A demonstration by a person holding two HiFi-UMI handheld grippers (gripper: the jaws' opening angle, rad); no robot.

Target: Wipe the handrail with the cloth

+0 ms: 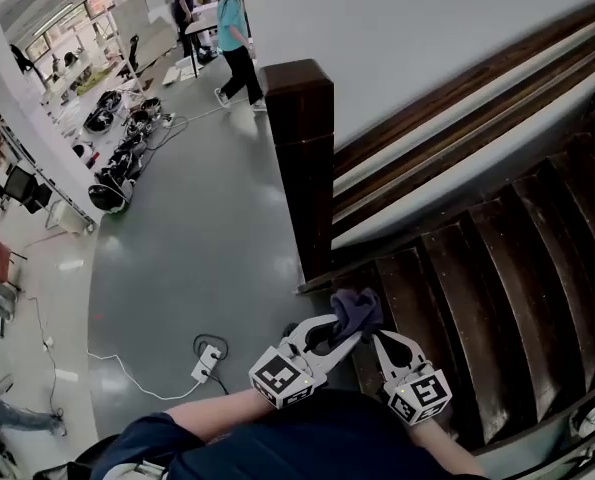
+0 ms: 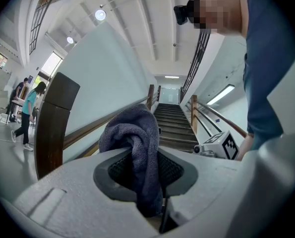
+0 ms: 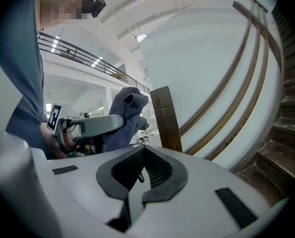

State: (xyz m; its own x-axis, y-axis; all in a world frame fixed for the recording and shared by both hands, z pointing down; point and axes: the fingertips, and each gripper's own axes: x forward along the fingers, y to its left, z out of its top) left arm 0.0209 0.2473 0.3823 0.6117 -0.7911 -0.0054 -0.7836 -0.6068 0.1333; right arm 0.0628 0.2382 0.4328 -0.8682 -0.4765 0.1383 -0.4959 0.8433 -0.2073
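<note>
1. At 6 o'clock in the head view, the left gripper (image 1: 343, 328) has its jaws clamped on a dark blue-grey cloth (image 1: 358, 310). In the left gripper view, the cloth (image 2: 135, 135) is bunched above the jaws and one fold hangs down between them.
2. Just beside it, toward 5 o'clock, the right gripper (image 1: 386, 341) has its jaws pressed together with nothing in them. The right gripper view shows the closed tips (image 3: 143, 152) and, at 10 o'clock, the held cloth (image 3: 122, 114).
3. A white power strip (image 1: 205, 366) lies on the grey floor (image 1: 197, 238) at 7 o'clock, with a thin white cable trailing left.
4. Dark wooden stairs (image 1: 517, 268) rise from 5 o'clock toward 3 o'clock.
5. The dark square newel post (image 1: 303, 158) stands at 12 o'clock from the cloth. The cloth is near its foot, and contact cannot be judged.
6. The handrail (image 1: 497, 65) slopes from the post toward 2 o'clock along the white wall, well apart from the cloth.
7. Far off at 11 o'clock, a person in a teal top (image 1: 234, 36) walks on the floor.
</note>
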